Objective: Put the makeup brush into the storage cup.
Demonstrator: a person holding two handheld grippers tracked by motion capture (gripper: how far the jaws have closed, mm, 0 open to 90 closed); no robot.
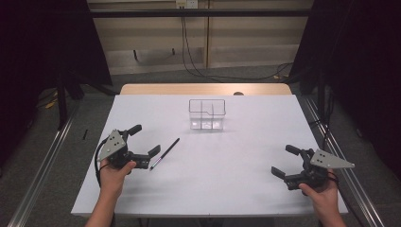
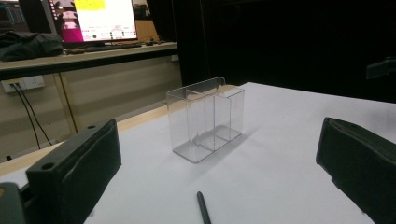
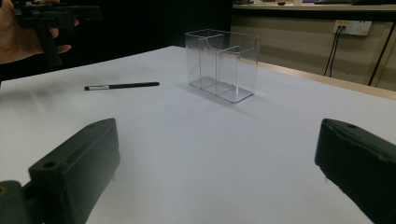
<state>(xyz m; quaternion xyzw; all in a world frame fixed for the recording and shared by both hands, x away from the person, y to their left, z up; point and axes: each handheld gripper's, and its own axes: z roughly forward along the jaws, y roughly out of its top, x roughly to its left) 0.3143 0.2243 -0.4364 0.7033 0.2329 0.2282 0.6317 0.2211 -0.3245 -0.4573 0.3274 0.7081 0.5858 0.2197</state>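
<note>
Your clear divided holder stood at twelve o'clock, compartments bare; the pen lay outside, both tools spread apart.

Bright even overhead light, dark surrounds, soft shadows.

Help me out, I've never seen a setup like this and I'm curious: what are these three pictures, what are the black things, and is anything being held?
A person sits at a white table, holding a hand-operated two-jaw gripper in each hand. The high view looks down from above: the left gripper is at its left, the right gripper at its right. The other two pictures come from cameras riding on each gripper; the black blocks at their bottom corners are that gripper's own jaws. On the table stand a clear plastic organizer with compartments and, lying flat, a dark pen close to the left gripper. Both grippers are open and hold nothing.
</note>
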